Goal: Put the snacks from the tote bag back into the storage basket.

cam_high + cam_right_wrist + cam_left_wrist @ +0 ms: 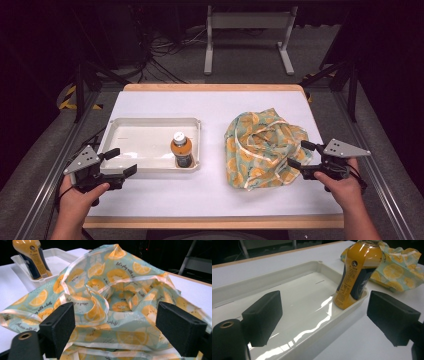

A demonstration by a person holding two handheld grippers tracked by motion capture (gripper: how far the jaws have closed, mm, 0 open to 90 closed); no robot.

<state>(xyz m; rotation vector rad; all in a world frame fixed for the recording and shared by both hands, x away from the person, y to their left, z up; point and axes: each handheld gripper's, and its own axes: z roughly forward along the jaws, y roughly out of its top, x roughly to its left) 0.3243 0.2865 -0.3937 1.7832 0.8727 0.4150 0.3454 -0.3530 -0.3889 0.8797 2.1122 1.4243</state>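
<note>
An orange juice bottle [181, 149] with a white cap stands upright in the front right corner of a white tray [135, 142]. To its right lies a crumpled pale-green cloth bag [262, 147] printed with orange slices, its mouth gaping upward. My left gripper [121, 162] is open at the tray's front left edge, jaws wide apart; its own view shows the bottle [355, 275] and tray [294, 310] ahead. My right gripper [301, 154] is open at the bag's right edge, its jaws spread on either side of the bag [112, 297], nothing pinched.
The white table top [210, 195] has a wooden edge along the front and back. Metal frame rails run along both sides. Behind the table, a grey stand and cables sit on the floor.
</note>
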